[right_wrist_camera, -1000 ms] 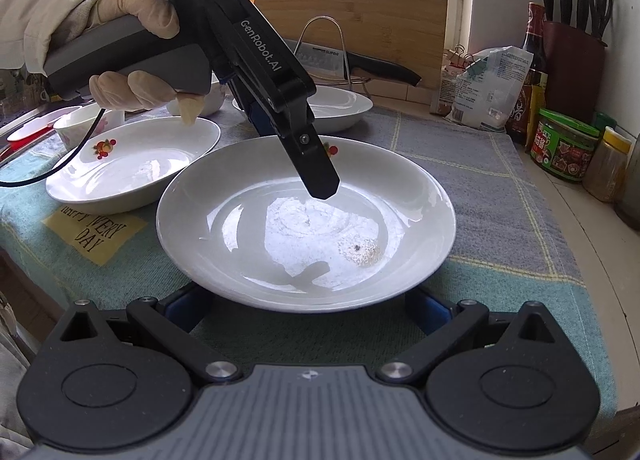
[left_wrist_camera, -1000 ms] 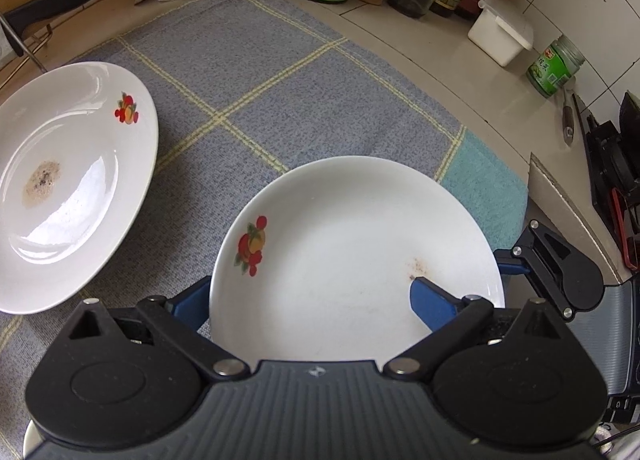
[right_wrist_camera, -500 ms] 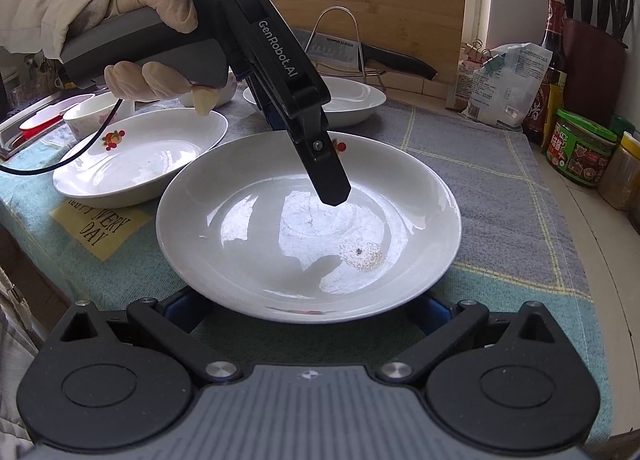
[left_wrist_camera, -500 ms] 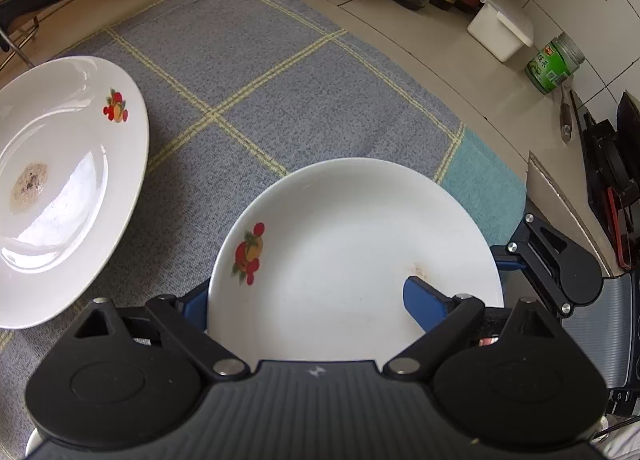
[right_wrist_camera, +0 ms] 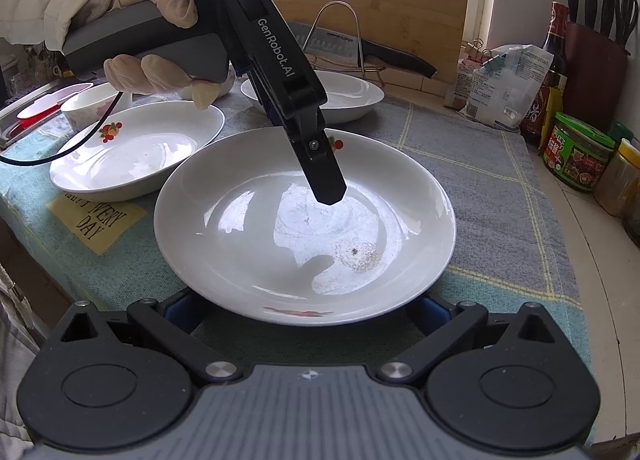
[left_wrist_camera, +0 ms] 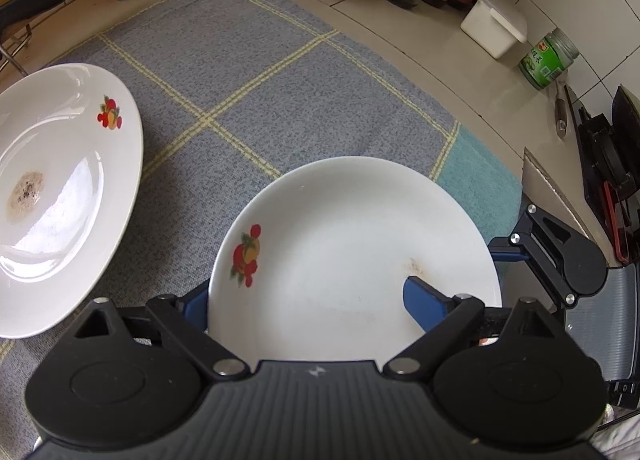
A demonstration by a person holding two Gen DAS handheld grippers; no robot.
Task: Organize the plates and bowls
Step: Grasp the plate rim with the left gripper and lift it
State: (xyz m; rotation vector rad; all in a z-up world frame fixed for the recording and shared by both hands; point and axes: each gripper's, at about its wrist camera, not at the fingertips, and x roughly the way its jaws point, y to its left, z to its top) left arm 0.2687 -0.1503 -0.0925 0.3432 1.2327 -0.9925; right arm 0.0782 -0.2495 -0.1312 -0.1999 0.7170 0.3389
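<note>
Just changed: the left gripper (left_wrist_camera: 308, 294) has drawn its fingers in from a wider spread a second ago and then stopped; neither gripper has shifted otherwise.
Left fingers: medium-wide, straddling the plate (left_wrist_camera: 340, 260). One blue finger (left_wrist_camera: 424, 300) lies on the inner surface; the other sits outside the rim, mostly under it.
Grip: I cannot tell whether the fingers actually press on the plate.
Right fingers: the right gripper (right_wrist_camera: 306, 310) has them spread wide, low at the plate's near rim, which passes over them. No pinch shows.
Plate's place: on the grey checked cloth (left_wrist_camera: 260, 59) near the front edge of the bench (left_wrist_camera: 400, 39), looking no different from a second ago.
Meaning for the task: judging by this, the plate is being taken hold of before stacking; the lift seems not yet begun.
Other dishes: a second plate (left_wrist_camera: 60, 187) lies apart to the left; two more plates and a small bowl (right_wrist_camera: 92, 103) show from the right wrist.
Hidden: the outer left finger's tip and both right fingertips are covered by the rim.
Cut off: the second plate runs out of the left wrist view.
Hard to make out: whether the plate's near rim rests on the right fingers or the cloth.
</note>
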